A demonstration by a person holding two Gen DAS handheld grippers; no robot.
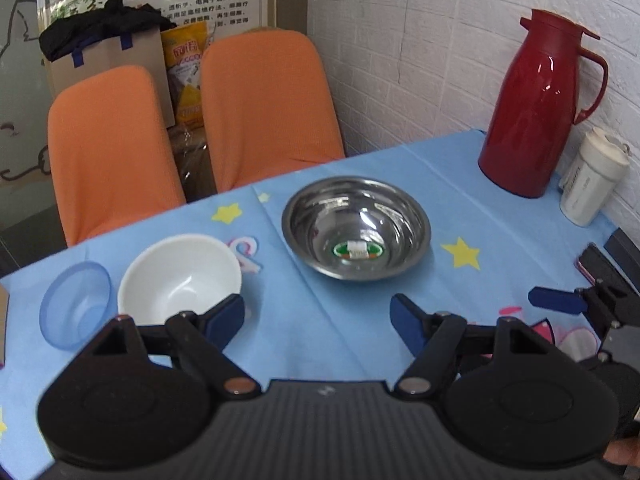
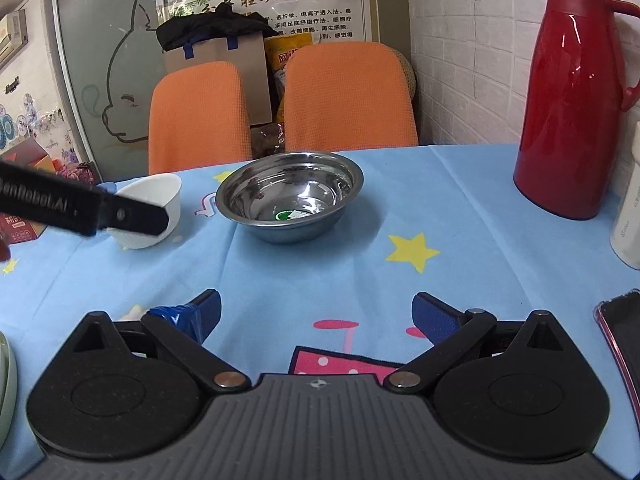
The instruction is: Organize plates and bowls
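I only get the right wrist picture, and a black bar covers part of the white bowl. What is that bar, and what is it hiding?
Observer: It is the left claw, open. One of its fingers overlaps the near rim of the white bowl; I cannot tell whether they touch.
Operator: Anything inside that bowl?
Observer: No, from the left wrist view it is empty.
Operator: And further left?
Observer: A blue see-through bowl stands right beside it, also empty.
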